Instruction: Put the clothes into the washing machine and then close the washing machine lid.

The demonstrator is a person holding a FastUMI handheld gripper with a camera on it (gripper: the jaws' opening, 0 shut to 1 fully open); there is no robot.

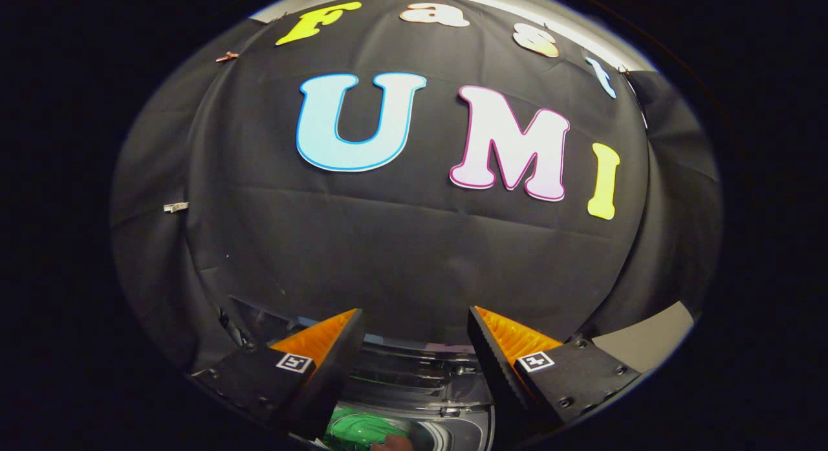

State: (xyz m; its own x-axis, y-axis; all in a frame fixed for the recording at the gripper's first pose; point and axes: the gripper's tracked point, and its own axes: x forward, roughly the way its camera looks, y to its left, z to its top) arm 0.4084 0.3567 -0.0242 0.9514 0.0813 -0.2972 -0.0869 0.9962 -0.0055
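Observation:
My gripper [414,312] is open, its two fingers spread wide with nothing between them. It is held above the washing machine [420,380], whose dark top and open drum mouth show low between the fingers. A green piece of clothing [359,428] lies inside the drum, below and just inside my left finger [323,341]. A small reddish-brown patch sits right beside the green cloth; I cannot tell what it is. The machine's lid is not clearly visible.
The booth's black cloth wall [414,244] rises straight ahead, close beyond the machine. A pale grey surface [647,341] shows to the right of my right finger. Small clips hold the cloth at the left.

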